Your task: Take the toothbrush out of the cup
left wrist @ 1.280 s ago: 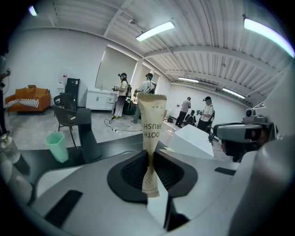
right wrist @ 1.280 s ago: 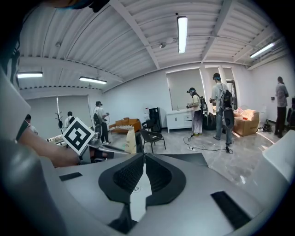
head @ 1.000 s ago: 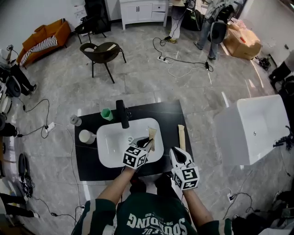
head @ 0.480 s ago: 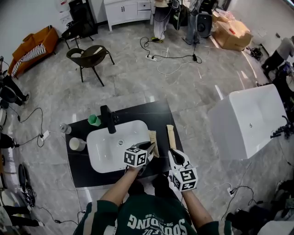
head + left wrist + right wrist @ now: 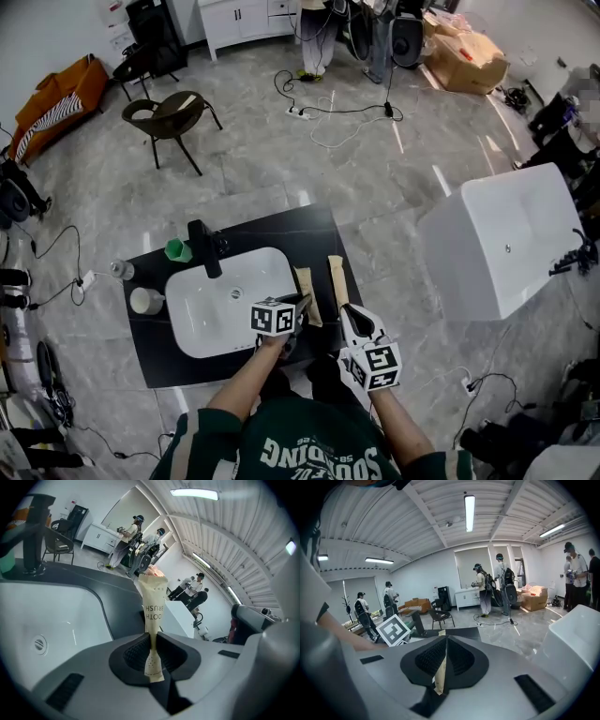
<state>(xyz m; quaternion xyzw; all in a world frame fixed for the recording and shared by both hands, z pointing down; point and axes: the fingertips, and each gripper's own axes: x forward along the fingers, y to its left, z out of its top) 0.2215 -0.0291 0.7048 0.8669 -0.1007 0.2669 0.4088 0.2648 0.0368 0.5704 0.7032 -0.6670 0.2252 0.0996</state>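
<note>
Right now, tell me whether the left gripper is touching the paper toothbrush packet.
Touching. The left gripper view shows the left gripper pinching the paper toothbrush packet near its lower end.

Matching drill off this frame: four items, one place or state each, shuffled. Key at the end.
1 green cup
2 faucet
3 toothbrush packet
4 chair

a clamped in left gripper
b on floor beyond counter
c at basin's back edge
d on counter, left of faucet

Pairs: 1-d, 2-c, 3-a, 4-b
</note>
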